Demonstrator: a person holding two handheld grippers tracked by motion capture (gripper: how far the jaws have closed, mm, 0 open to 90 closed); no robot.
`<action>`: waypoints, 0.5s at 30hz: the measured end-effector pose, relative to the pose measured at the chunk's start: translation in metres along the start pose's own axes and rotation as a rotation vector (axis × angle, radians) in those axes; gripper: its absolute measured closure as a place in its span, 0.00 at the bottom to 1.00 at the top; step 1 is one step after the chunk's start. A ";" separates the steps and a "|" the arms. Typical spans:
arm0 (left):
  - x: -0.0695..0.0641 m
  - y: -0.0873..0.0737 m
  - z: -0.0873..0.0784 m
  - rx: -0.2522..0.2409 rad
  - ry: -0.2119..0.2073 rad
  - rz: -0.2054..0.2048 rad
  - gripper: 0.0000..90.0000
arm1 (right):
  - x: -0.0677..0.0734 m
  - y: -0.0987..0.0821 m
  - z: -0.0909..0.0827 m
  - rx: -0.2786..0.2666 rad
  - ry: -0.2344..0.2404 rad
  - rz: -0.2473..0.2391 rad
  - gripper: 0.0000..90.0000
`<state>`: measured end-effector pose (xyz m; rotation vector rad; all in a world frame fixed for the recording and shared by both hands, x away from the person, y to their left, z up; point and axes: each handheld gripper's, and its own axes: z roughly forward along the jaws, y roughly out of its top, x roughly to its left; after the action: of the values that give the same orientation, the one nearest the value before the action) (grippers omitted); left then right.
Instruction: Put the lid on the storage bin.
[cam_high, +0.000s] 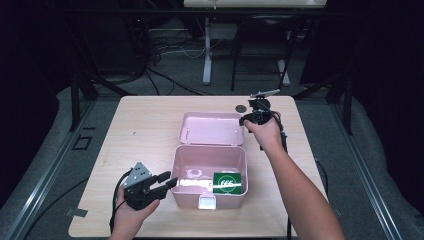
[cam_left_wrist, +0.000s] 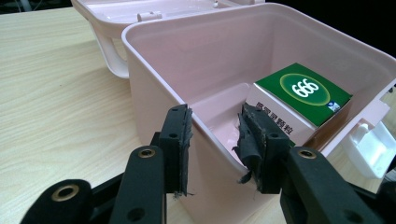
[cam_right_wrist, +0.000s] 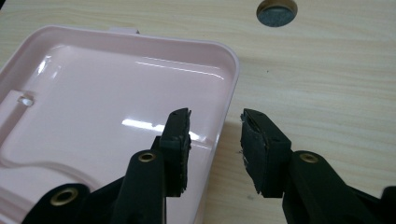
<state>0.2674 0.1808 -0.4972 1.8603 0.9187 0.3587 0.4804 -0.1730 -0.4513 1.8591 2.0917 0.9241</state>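
Box (cam_left_wrist: 196, 60) corner between spread left fingers (cam_left_wrist: 180, 140); lid (cam_right_wrist: 116, 98) rim between right fingers (cam_right_wrist: 178, 140).

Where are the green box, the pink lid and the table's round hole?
green box (cam_left_wrist: 304, 88): left gripper view, on its green top face with the white numerals.
pink lid (cam_right_wrist: 107, 102): right gripper view, on the glossy inner surface.
round hole (cam_right_wrist: 276, 11): right gripper view, on the grey disc inside it.
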 end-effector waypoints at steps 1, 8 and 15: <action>0.000 0.000 0.000 0.001 0.002 0.000 0.71 | 0.000 0.001 0.002 0.018 -0.005 0.009 0.69; -0.001 -0.001 0.000 -0.009 0.007 -0.002 0.71 | 0.002 0.005 0.015 0.042 -0.031 0.033 0.80; -0.001 -0.002 -0.001 -0.008 0.010 0.000 0.72 | 0.003 0.007 0.024 0.060 -0.062 0.046 0.87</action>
<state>0.2655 0.1808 -0.4981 1.8524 0.9231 0.3712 0.4980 -0.1622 -0.4655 1.9467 2.0711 0.8111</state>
